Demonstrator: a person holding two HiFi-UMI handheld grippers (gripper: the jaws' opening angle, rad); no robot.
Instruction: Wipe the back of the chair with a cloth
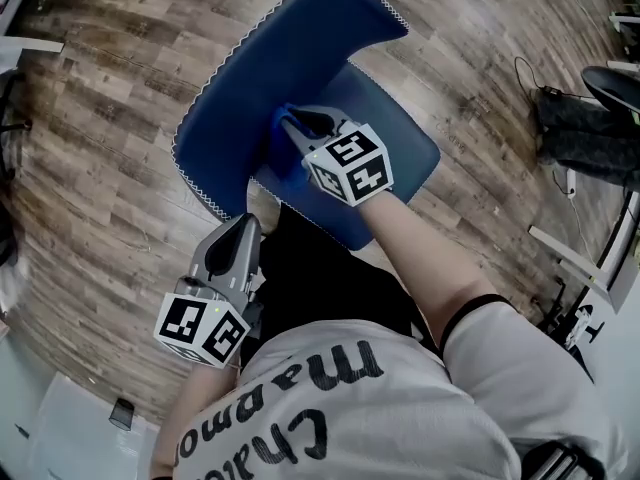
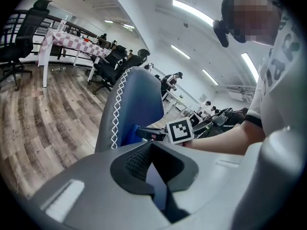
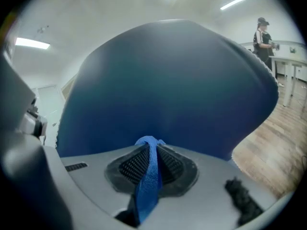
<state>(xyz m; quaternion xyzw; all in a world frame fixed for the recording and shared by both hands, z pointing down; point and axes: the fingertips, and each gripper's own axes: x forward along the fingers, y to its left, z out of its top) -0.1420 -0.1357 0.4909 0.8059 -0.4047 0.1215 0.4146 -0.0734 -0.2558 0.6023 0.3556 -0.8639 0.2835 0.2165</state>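
Blue cloth (image 3: 147, 176) is clamped as a folded strip between the closed jaws of the right gripper (image 1: 292, 123) and held against the front face of the chair back (image 1: 270, 68), so that fabric rather than jaw is judged to meet the upholstery. The left gripper (image 1: 243, 226) is held clear at the person's side, jaws together on nothing. The pinch is shown only in the right gripper view; its position at the chair back is shown side-on in the left gripper view

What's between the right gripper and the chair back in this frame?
A blue cloth, pinched in the right gripper's fingers, lies between it and the chair back. The right gripper view shows this most clearly.
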